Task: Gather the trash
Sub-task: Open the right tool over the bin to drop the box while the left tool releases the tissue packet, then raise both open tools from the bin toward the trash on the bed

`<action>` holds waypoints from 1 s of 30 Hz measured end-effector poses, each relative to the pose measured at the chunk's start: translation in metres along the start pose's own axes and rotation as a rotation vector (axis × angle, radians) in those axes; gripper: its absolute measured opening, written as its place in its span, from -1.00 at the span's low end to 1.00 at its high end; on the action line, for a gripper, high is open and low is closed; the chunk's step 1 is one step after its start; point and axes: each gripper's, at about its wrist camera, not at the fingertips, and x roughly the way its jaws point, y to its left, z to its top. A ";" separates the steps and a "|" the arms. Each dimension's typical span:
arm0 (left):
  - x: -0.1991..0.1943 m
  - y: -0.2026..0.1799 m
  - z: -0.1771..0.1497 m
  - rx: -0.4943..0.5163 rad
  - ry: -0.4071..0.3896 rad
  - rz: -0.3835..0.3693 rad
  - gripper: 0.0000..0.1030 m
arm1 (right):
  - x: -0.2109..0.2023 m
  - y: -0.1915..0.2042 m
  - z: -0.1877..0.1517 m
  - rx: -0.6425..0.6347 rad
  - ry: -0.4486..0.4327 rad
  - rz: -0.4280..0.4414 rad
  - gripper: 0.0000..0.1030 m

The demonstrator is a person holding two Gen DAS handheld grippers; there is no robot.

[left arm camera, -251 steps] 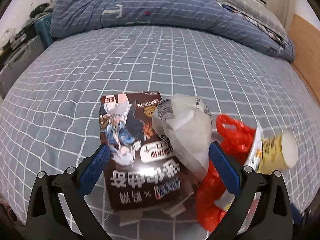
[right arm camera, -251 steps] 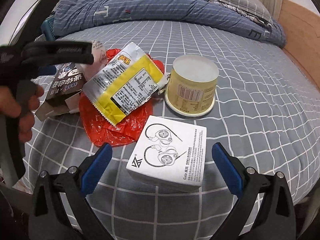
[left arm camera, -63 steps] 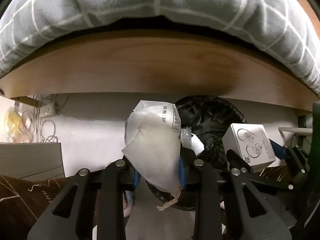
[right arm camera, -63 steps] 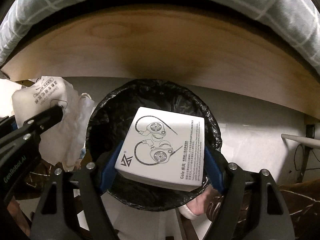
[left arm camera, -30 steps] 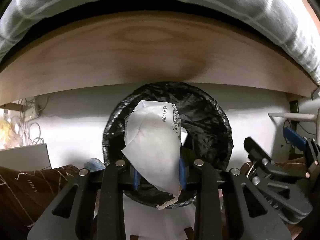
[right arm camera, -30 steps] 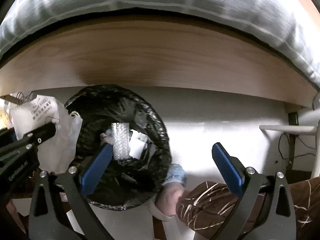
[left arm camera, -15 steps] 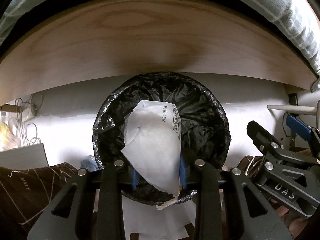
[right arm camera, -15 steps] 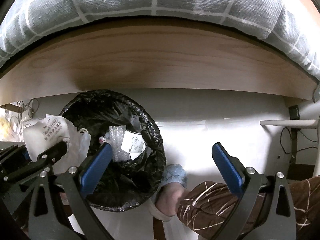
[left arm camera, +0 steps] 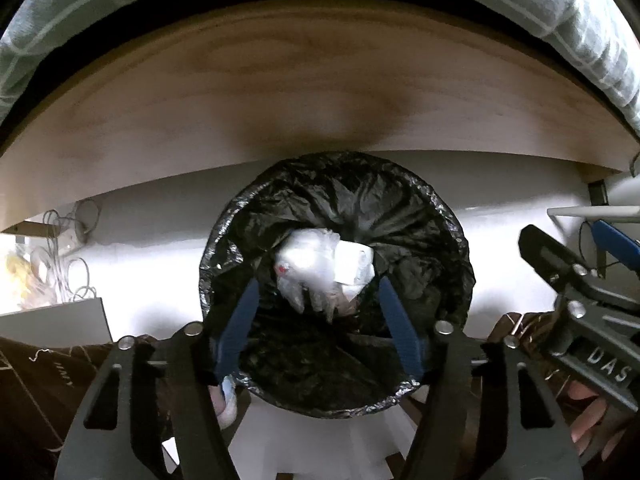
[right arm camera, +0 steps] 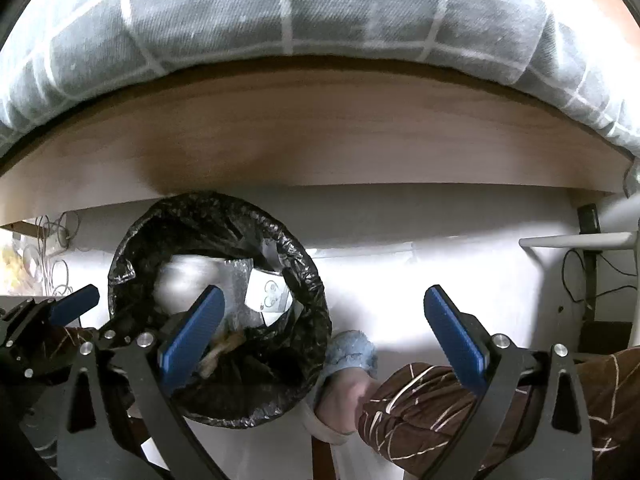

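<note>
Black-lined trash bin (left arm camera: 436, 216) is sitting mid-frame in the left wrist view, its near rim cut off behind the left gripper (left arm camera: 320, 324), whose blue fingers are gaping wide and holding nothing. White wrapper (left arm camera: 308, 268) is showing as a motion-blurred smear inside, print unreadable, overlapping a white box (left arm camera: 356, 268). Right gripper (right arm camera: 320, 328) is also spreading wide, empty, its left finger hiding part of the bin contents.
</note>
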 end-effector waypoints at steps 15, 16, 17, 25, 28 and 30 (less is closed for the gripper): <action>-0.042 0.012 -0.001 -0.026 -0.135 0.006 0.89 | -0.032 -0.009 0.004 0.017 -0.067 0.001 0.86; -0.046 0.013 -0.001 -0.029 -0.141 0.005 0.89 | -0.037 -0.009 0.004 0.014 -0.077 -0.001 0.86; -0.049 0.014 -0.002 -0.032 -0.146 0.004 0.89 | -0.039 -0.009 0.004 0.012 -0.083 -0.001 0.86; -0.087 0.027 -0.007 -0.047 -0.230 -0.003 0.89 | -0.073 -0.014 0.006 0.013 -0.172 0.004 0.86; -0.104 0.029 -0.009 -0.046 -0.270 -0.010 0.89 | -0.085 -0.014 0.008 0.010 -0.210 0.005 0.86; -0.114 0.030 -0.009 -0.038 -0.298 -0.005 0.89 | -0.093 -0.015 0.008 0.007 -0.231 0.006 0.86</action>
